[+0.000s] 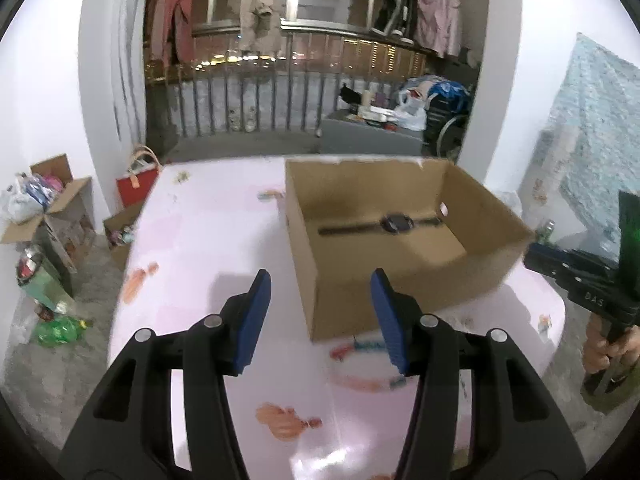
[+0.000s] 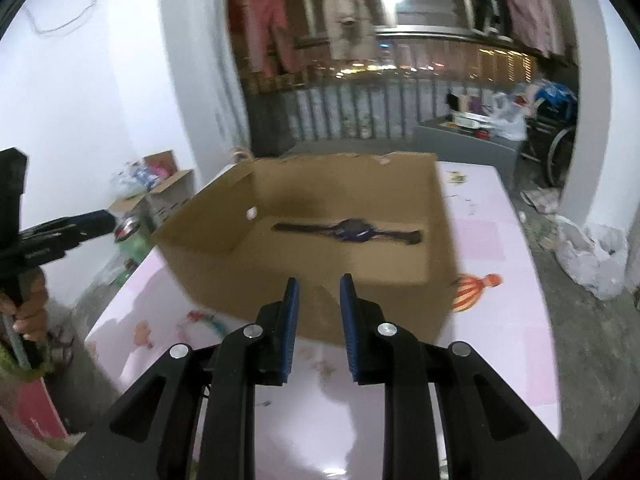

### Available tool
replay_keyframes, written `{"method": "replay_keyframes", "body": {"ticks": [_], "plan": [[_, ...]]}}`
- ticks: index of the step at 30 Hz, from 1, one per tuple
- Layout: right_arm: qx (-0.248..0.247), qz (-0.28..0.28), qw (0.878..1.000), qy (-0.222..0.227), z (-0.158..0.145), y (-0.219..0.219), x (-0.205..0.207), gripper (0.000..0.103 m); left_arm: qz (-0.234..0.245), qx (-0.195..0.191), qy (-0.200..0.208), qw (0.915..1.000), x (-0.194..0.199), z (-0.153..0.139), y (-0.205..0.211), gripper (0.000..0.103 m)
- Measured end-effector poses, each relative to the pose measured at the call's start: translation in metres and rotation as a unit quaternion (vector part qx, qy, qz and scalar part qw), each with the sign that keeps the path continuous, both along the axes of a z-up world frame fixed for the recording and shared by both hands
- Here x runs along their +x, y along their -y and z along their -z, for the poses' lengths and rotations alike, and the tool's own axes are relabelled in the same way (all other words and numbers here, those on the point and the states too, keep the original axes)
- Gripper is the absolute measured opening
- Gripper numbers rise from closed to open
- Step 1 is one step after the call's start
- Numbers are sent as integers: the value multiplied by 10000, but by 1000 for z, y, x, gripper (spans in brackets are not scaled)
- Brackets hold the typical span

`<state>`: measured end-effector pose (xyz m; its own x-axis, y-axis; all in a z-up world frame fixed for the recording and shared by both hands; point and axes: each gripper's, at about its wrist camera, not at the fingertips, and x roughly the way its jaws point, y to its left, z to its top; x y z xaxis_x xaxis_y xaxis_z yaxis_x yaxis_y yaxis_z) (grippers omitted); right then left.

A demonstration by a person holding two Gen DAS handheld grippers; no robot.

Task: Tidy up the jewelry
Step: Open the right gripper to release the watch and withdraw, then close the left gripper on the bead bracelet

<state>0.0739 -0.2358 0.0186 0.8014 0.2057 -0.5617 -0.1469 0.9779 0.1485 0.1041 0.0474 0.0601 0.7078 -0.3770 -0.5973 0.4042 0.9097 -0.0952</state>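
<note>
Your left gripper (image 1: 320,312) has its jaws apart and empty over the pink table (image 1: 208,240). Your right gripper (image 2: 319,322) shows a narrower, empty gap. Ahead, the watch (image 2: 352,231) lies flat inside the cardboard box (image 2: 224,256).

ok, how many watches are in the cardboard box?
1. A dark wristwatch lies flat and stretched out on the floor of the cardboard box, near its far wall. The near wall hides part of the floor.
</note>
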Motion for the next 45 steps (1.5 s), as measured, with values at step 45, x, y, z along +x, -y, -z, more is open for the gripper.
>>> {"method": "replay_keyframes", "body": {"ticks": [45], "plan": [[-676, -1643, 9743, -1385, 91, -106, 55, 11, 1266, 500, -793, 9875, 30, 129, 4, 11]]}}
